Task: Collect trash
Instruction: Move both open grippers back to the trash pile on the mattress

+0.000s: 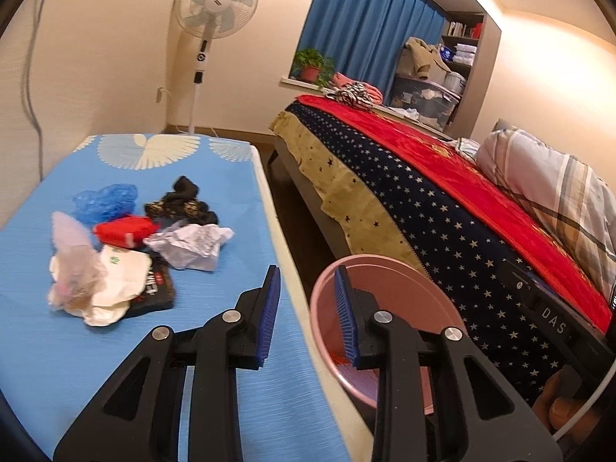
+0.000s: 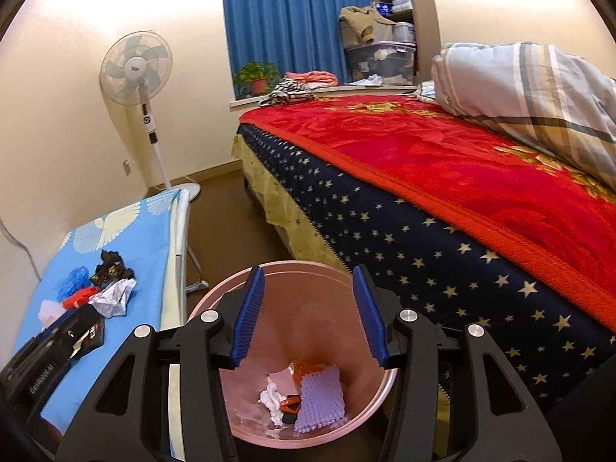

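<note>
From the left wrist, the left gripper (image 1: 308,317) hangs with its ribbed blue pads parted and nothing between them, straddling the edge of a smooth blue-covered table (image 1: 57,346) and the round pink bin (image 1: 389,265). Crumpled trash (image 1: 131,246) lies heaped on the table: wrinkled white paper, a filmy blue bag, a red packet. From the right wrist, the right gripper (image 2: 306,317) hovers empty, jaws apart, over the bin (image 2: 346,281), where a knobbly lilac pad (image 2: 321,398) and crumpled scraps rest at the bottom.

"DAS" — white letters, black right gripper body (image 1: 554,319)
</note>
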Available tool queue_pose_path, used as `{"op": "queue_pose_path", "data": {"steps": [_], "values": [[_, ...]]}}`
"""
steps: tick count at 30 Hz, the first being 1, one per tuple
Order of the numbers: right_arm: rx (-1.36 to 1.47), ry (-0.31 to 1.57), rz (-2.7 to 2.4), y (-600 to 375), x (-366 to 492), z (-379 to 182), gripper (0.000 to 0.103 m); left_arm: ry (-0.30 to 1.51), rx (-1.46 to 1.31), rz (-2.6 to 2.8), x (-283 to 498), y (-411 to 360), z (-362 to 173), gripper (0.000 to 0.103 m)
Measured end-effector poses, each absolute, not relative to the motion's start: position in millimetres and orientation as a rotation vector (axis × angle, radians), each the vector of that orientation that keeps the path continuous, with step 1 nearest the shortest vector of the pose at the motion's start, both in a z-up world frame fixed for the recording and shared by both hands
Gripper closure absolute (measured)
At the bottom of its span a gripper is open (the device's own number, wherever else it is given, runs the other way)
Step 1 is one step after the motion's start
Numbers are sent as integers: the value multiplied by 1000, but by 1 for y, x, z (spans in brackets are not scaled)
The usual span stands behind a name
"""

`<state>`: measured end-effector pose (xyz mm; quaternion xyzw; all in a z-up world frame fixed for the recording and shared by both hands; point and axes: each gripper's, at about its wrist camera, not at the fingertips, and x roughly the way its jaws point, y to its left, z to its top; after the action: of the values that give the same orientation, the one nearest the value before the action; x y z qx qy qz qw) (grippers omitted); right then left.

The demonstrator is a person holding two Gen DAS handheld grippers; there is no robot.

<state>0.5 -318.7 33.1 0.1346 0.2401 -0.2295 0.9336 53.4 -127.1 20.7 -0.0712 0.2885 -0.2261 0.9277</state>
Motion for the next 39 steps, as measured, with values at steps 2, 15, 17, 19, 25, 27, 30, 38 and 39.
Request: {"op": "queue_pose_path", "data": {"steps": [2, 15, 17, 19, 25, 27, 30, 38, 39], "values": [[274, 495, -452, -314, 2, 33, 54, 589, -147, -448, 52, -119, 21, 74], [275, 509, -325, -276, 24, 26, 54, 585, -165, -316, 51, -64, 17, 74], [278, 511, -302, -269, 29, 24, 54, 587, -177, -282, 53, -53, 15, 74], [281, 515, -272, -261, 36, 22, 54, 586, -176, -242, 56, -44, 12, 74], [288, 524, -173, -236, 59, 14, 55, 587, -186, -117, 63, -16, 4, 74], [297, 532, -141, -229, 66, 10, 55, 592, -194, -82, 67, -9, 0, 74], [303, 543, -100, -220, 77, 5, 54, 600, -194, -42, 74, -2, -6, 74], [331, 586, -19, -212, 104, -11, 55, 605, -157, -16, 91, -2, -13, 61], [335, 589, -12, -212, 107, -13, 55, 604, -150, -16, 93, -3, -13, 61]]}}
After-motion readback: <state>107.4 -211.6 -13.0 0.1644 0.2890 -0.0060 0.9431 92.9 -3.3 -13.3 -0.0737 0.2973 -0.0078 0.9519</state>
